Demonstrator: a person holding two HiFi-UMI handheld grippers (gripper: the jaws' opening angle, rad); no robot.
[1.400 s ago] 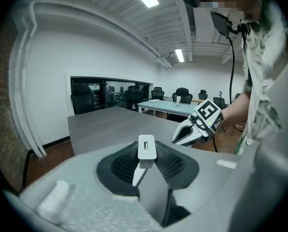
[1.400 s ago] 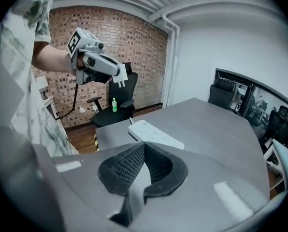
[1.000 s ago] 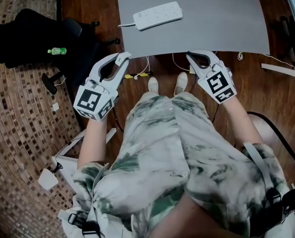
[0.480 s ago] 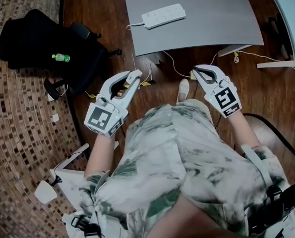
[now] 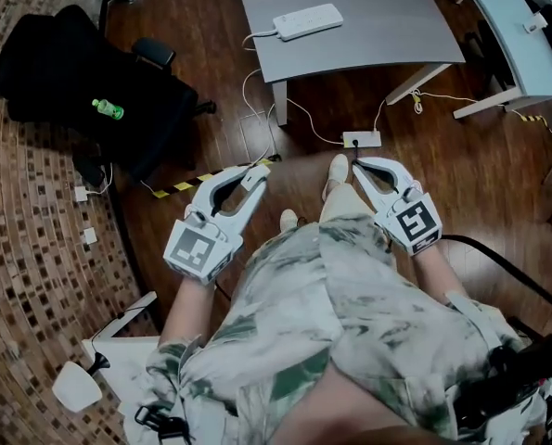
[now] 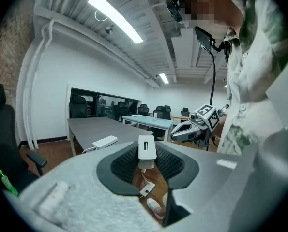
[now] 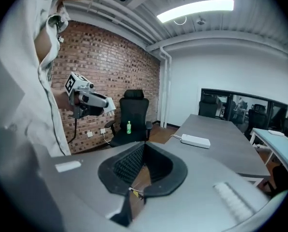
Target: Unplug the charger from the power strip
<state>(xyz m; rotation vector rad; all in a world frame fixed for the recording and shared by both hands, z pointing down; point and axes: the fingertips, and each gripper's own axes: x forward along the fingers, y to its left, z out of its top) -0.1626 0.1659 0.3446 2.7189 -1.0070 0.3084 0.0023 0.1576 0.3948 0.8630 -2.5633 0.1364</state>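
Observation:
A white power strip point(image 5: 307, 21) lies on the grey table point(image 5: 378, 35), far from both grippers; it also shows as the strip point(image 6: 105, 141) and the strip point(image 7: 195, 140) in the two gripper views. My left gripper point(image 5: 254, 172) is held over the wooden floor in front of the person, shut on a small white charger block point(image 6: 146, 147) at its tips. My right gripper point(image 5: 357, 163) hangs level with it on the right. Its jaws meet at the tips with nothing between them point(image 7: 136, 192). Each gripper shows in the other's view, off to the side.
A black office chair point(image 5: 81, 72) with a green bottle point(image 5: 108, 109) on it stands left of the table. A second small power strip point(image 5: 362, 139) with cables lies on the floor under the table's near edge. A pale blue table point(image 5: 507, 35) stands at right.
Both grippers have drawn back from the table with the person, the charger staying in the left one. The table has receded toward the top, and the floor strip has come into view.

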